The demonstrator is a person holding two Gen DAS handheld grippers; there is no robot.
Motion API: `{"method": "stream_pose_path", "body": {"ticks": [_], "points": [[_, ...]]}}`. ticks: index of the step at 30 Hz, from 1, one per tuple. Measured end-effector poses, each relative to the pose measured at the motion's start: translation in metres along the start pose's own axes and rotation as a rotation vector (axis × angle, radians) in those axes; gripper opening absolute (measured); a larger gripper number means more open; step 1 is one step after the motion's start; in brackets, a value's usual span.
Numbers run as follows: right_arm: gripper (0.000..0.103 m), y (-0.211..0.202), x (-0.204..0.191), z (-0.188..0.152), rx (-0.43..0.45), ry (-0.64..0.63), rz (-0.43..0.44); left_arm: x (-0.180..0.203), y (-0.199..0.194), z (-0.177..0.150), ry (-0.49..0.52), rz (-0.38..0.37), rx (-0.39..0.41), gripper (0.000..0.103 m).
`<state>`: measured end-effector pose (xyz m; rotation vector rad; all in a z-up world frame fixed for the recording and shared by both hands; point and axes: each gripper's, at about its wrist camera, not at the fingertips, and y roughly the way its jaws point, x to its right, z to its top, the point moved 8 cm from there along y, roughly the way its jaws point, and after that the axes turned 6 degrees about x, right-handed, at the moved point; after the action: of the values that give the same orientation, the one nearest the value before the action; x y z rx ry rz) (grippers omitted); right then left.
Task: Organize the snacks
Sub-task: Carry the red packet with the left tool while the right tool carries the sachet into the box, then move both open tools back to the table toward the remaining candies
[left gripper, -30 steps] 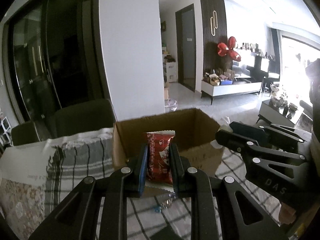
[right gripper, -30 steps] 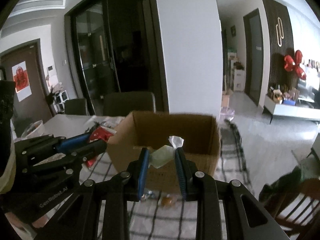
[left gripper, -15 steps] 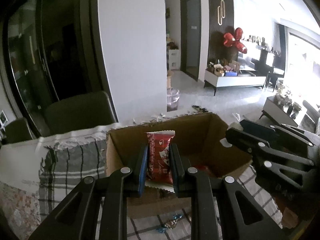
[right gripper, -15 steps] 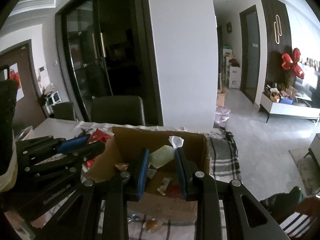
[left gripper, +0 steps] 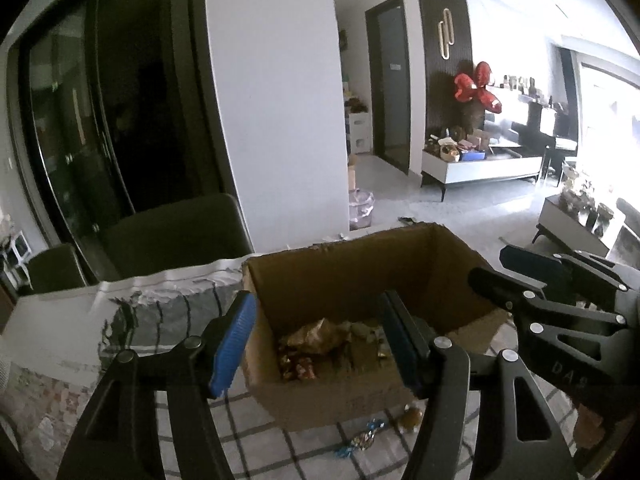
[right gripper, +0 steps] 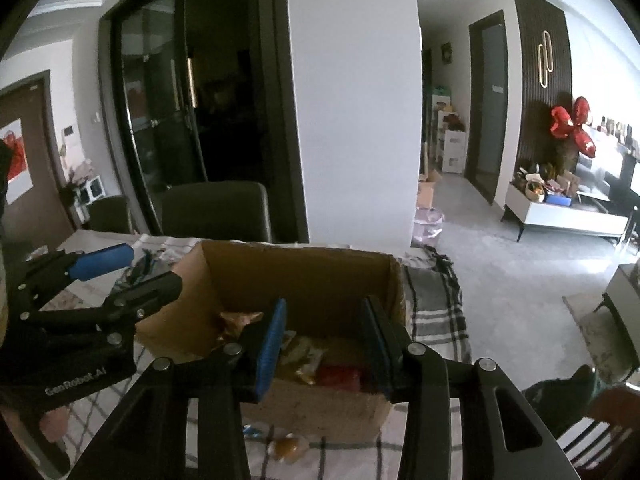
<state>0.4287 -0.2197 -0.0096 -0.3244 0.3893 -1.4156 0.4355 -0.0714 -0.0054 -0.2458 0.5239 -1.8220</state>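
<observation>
An open cardboard box stands on the checked tablecloth and holds several wrapped snacks, one a red packet. My left gripper is open and empty over the box's near left part. My right gripper is open and empty over the box's near edge. Each gripper shows in the other's view: the right one at the box's right, the left one at its left.
Loose wrapped candies lie on the cloth in front of the box. Dark chairs stand behind the table. A white pillar rises behind the box. A wooden chair is at the lower right.
Both grippers have opened over the box. The red packet has left the left gripper and the pale green packet has left the right one. Both grippers moved closer over the box.
</observation>
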Motion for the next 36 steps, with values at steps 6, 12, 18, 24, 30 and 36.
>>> {"method": "stream_pose_path", "body": {"ticks": [6, 12, 18, 24, 30, 36], "points": [[0.041, -0.027, -0.009, -0.016, 0.037, 0.017, 0.028, 0.004, -0.031, -0.017, 0.016, -0.019, 0.039, 0.063], [0.041, -0.039, -0.017, -0.033, 0.034, 0.027, 0.039, 0.009, -0.046, -0.037, 0.036, -0.032, 0.04, 0.063], [0.041, -0.036, -0.018, -0.054, 0.001, 0.033, 0.048, 0.011, -0.046, -0.062, 0.023, -0.048, 0.014, 0.063], [0.041, -0.024, -0.022, -0.085, -0.058, 0.034, 0.057, 0.018, -0.031, -0.093, 0.022, -0.079, -0.079, 0.063], [0.041, -0.009, -0.022, -0.113, -0.123, 0.041, 0.068, 0.021, -0.017, -0.12, 0.009, -0.092, -0.141, 0.063], [0.041, 0.008, -0.026, -0.137, -0.191, 0.038, 0.081, 0.025, 0.002, -0.145, 0.003, -0.117, -0.203, 0.063]]}}
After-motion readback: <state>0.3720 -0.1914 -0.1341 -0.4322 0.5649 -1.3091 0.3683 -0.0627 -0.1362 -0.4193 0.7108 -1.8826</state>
